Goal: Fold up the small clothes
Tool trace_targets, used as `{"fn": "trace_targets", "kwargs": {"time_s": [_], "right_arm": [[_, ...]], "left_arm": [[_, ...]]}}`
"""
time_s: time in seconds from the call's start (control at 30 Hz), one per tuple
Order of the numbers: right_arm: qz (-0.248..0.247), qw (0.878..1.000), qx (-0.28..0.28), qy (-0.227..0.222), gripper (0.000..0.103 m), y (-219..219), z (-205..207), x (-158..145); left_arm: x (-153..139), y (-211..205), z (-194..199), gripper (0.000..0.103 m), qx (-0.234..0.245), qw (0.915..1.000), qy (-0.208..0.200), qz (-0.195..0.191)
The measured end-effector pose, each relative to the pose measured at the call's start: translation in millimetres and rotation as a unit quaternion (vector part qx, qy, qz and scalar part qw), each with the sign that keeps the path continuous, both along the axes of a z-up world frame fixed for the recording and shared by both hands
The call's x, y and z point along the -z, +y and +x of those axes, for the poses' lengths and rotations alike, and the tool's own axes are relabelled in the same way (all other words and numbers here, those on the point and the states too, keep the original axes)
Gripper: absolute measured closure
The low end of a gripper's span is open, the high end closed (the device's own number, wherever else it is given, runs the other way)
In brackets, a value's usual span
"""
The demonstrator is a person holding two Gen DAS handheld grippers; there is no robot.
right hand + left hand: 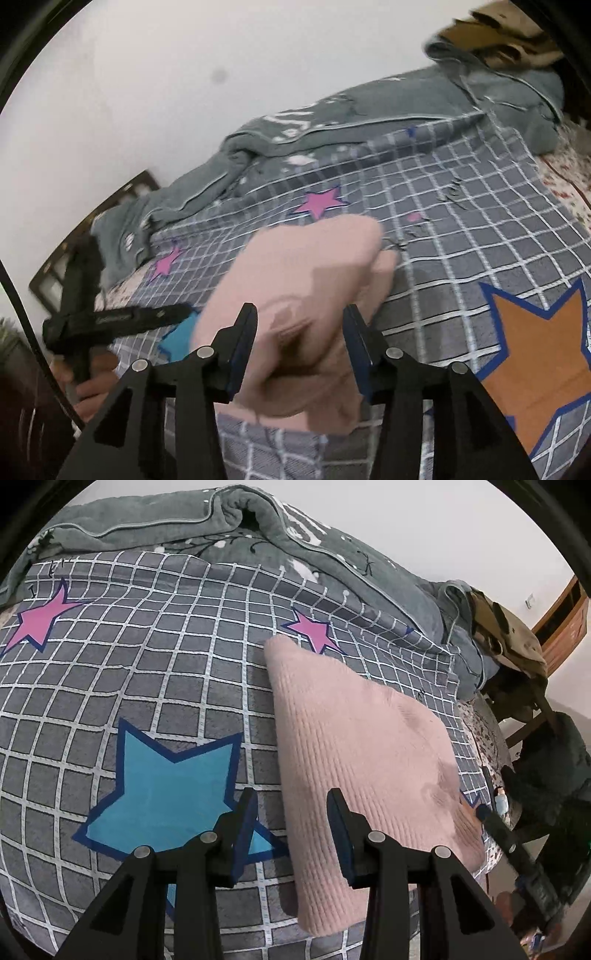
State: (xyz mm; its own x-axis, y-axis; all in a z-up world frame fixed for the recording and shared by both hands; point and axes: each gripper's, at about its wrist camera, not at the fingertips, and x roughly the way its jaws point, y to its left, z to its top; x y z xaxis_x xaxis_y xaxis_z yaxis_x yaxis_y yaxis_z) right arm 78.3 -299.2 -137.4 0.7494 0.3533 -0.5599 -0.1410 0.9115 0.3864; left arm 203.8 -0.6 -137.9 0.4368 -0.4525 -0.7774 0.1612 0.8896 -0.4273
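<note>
A pink ribbed knit garment (362,746) lies flat and folded on the checked bed sheet (166,686). My left gripper (291,797) is open just over the garment's left edge, its right finger above the knit, and its pads hold nothing. In the right wrist view the same pink garment (306,280) is blurred and bunched near its front. My right gripper (301,314) stands open with that cloth in the gap and the pads not pressing on it. The right gripper (495,827) also shows at the garment's right corner. A hand (92,380) holds the left gripper (177,314).
A grey fleece blanket (221,520) is heaped along the far side of the bed against the white wall. Khaki clothes (506,627) hang over wooden furniture at the far right. The sheet carries a blue star (166,790) and an orange star (543,369).
</note>
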Motion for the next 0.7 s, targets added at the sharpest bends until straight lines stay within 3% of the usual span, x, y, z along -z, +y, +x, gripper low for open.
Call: {"fn": "trace_targets", "kwargs": {"time_s": [0.1, 0.13, 0.17, 0.27, 0.33, 0.37, 0.47, 0.53, 0.7], "right_arm": [[-0.023, 0.999, -0.002, 0.033, 0.057, 21, 13, 15], [-0.027, 0.999, 0.002, 0.043, 0.085, 22, 16, 21], [-0.034, 0.998, -0.001, 0.053, 0.098, 25, 19, 25], [-0.026, 0.999, 0.0, -0.02, 0.098, 8, -6, 4], [-0.014, 0.999, 0.015, -0.04, 0.099, -11, -21, -2], [-0.01, 0.999, 0.035, -0.029, 0.099, -21, -24, 7], [-0.02, 0.998, 0.055, 0.039, 0.099, -30, -16, 49], [-0.01, 0.997, 0.053, 0.054, 0.099, -29, -16, 61], [-0.03, 0.999, 0.029, 0.022, 0.09, -15, -23, 37]], "left_arm": [[-1, -10, -4, 0.063, 0.017, 0.9999, 0.0, 0.002], [2, -16, -5, 0.061, 0.027, 0.9996, 0.004, 0.002], [3, -19, -5, 0.06, 0.028, 0.9996, 0.008, 0.004], [4, -25, -8, 0.06, 0.03, 0.9995, 0.006, -0.005], [2, -25, -10, 0.055, 0.031, 0.9994, 0.002, -0.018], [1, -26, -11, 0.047, 0.031, 0.9993, 0.0, -0.022], [0, -35, -11, 0.046, 0.037, 0.9991, -0.003, -0.019], [2, -43, -12, 0.046, 0.047, 0.9988, -0.001, -0.009], [-1, -50, -18, 0.046, 0.06, 0.9979, -0.018, 0.018]]}}
